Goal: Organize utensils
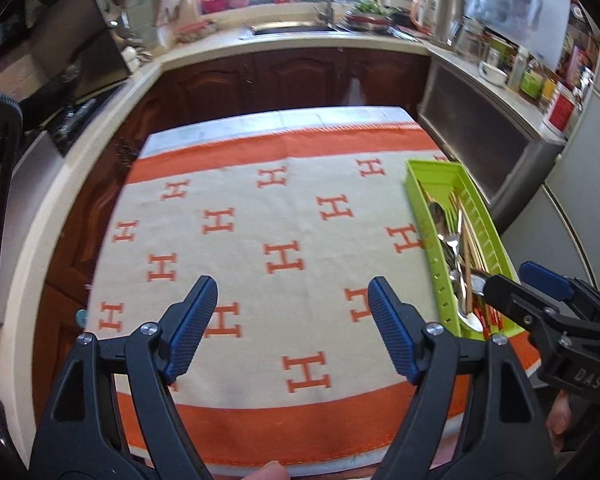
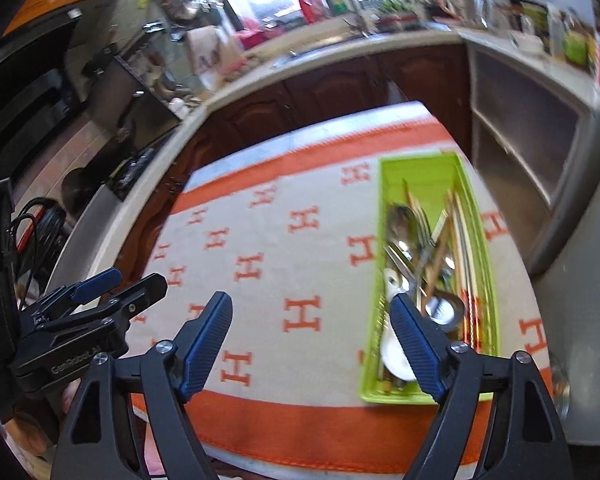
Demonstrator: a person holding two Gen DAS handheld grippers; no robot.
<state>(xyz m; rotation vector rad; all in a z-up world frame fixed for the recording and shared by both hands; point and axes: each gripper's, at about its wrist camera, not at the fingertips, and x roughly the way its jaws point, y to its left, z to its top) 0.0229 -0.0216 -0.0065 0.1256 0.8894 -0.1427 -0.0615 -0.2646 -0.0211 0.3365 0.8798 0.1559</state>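
A lime-green plastic tray (image 2: pixel 420 168) lies along the right side of the table. It holds several utensils: metal spoons (image 2: pixel 404 220), wooden chopsticks (image 2: pixel 464 240) and a white spoon (image 2: pixel 394 356), all lying lengthwise. My right gripper (image 2: pixel 311 300) hovers open above the tray's near left corner with nothing between its fingers. My left gripper (image 1: pixel 293 284) hangs open and empty over the middle of the cloth (image 1: pixel 260 220). In the left wrist view the tray (image 1: pixel 432 176) shows at the right, with the right gripper (image 1: pixel 508 276) over its near end. The left gripper (image 2: pixel 138 278) shows at the left edge of the right wrist view.
A beige cloth (image 2: pixel 260 280) with orange H marks and an orange border covers the small table. Dark wooden cabinets (image 1: pixel 292 76) and a counter with a sink (image 1: pixel 292 28) curve behind it. A grey cabinet (image 1: pixel 480 132) stands close to the right.
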